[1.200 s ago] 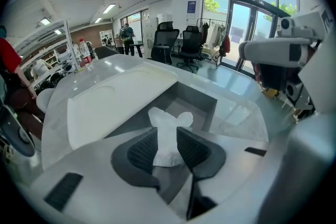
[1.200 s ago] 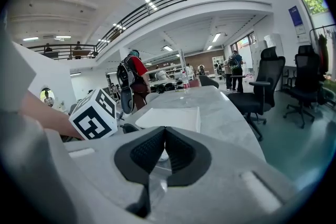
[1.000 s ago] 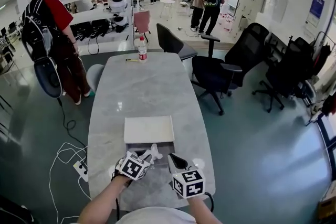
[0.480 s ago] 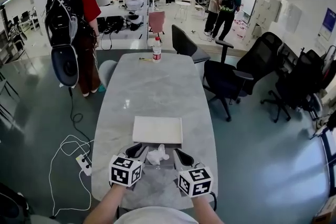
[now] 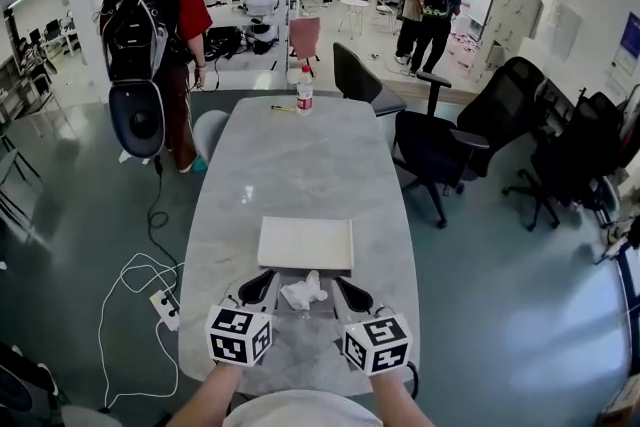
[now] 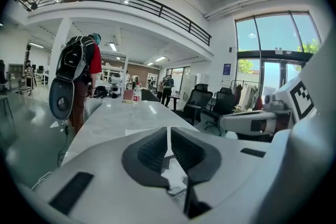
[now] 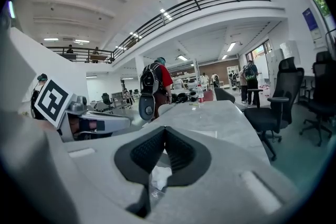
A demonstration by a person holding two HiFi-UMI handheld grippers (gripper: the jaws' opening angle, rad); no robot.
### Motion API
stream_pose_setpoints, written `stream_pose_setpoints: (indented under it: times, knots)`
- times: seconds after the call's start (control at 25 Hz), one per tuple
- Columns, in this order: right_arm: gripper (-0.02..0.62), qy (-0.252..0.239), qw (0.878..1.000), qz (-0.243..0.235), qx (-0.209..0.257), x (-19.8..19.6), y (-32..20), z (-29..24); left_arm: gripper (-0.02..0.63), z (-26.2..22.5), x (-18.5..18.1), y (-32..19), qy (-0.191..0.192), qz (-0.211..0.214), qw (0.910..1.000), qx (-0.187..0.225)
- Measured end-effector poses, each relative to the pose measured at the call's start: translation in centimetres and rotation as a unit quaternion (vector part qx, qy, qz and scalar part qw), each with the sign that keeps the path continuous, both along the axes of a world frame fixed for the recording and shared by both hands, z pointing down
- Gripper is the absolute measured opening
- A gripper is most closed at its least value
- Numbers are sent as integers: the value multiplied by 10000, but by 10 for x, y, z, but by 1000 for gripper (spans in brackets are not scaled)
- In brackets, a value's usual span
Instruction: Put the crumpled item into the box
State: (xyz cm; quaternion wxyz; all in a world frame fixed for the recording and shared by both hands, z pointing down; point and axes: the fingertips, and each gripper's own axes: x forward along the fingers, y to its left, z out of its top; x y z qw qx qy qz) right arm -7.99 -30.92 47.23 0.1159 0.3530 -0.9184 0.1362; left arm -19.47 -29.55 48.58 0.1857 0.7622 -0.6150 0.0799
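Observation:
A crumpled white item (image 5: pixel 303 292) lies near the front of the grey marble table (image 5: pixel 290 165), just in front of a flat white box (image 5: pixel 306 243). My left gripper (image 5: pixel 267 279) sits just left of the item and my right gripper (image 5: pixel 341 284) just right of it, both angled inward. In the left gripper view the gripper (image 6: pixel 168 131) has its jaws together, with the crumpled item (image 6: pixel 176 178) showing below them. In the right gripper view the gripper (image 7: pixel 164 131) is also shut, and the crumpled item (image 7: pixel 159 176) shows under its jaws beside something clear.
A water bottle (image 5: pixel 304 95) stands at the table's far end. Black office chairs (image 5: pixel 440 150) line the right side. A person with a backpack (image 5: pixel 155 25) stands at the far left. A power strip and cable (image 5: pixel 165 307) lie on the floor to the left.
A second ago the crumpled item was at the left gripper's tips; now it lies between the two grippers. The left gripper drew back to the left. The person with the backpack stepped nearer the table.

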Motion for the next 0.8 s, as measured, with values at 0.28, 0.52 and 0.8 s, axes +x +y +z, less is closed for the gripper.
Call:
stream_pose_setpoints:
  times: [0.28,0.52,0.8]
  knots:
    - [5,-29,10000,-26,-72,0,1,1,26,2,0,1,161,-63,9998,-121]
    - [5,-15,10000,-32,-72,1,1,2,26,4,3,0,167,-37,9997,-145]
    - [5,1,9999,-18,-109,0,2,7,26,6,4,-1,204,-10,9997,-148]
